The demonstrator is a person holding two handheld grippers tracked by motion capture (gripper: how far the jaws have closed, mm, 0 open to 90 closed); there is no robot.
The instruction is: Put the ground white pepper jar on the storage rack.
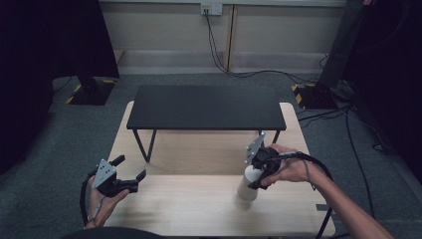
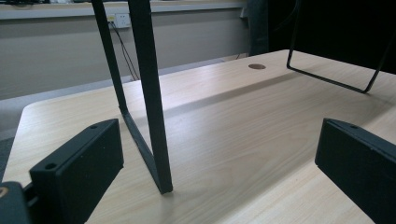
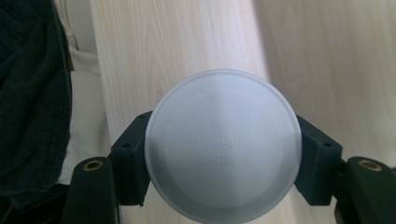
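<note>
Grey carpet and a pale wall with a socket are seen behind the wooden bench (image 1: 199, 209), but the work is centred on the white bottle (image 1: 247, 185). It is stood upright on the near board of the bench, in front of the black shelf (image 1: 204, 107) and toward that shelf's right leg. It is held near its top by the right gripper (image 1: 261, 172), whose fingers (image 3: 133, 154) are pressed against both sides of the round cap (image 3: 223, 145); on this cap the faint raised words "Seasoning Bottle" can be read in the right gripper view.

The step in hand is judged to be the lifting or moving of the bottle. For this to be done well, the pinch should be kept even on both sides, because the cap is smooth plastic and round and may slide. The bottle should be kept vertical, and raised straight before it is carried, so that the shelf edge is not struck.

The left gripper (image 1: 130, 175) is held in front of the shelf's left leg (image 2: 152, 102), with its fingers spread wide and nothing between them. The shelf has a matte dark top and thin metal legs bent as a frame. The bench is of light wood with fine straight grain, and a small round hole (image 2: 257, 66) is seen in it beyond the shelf.
</note>
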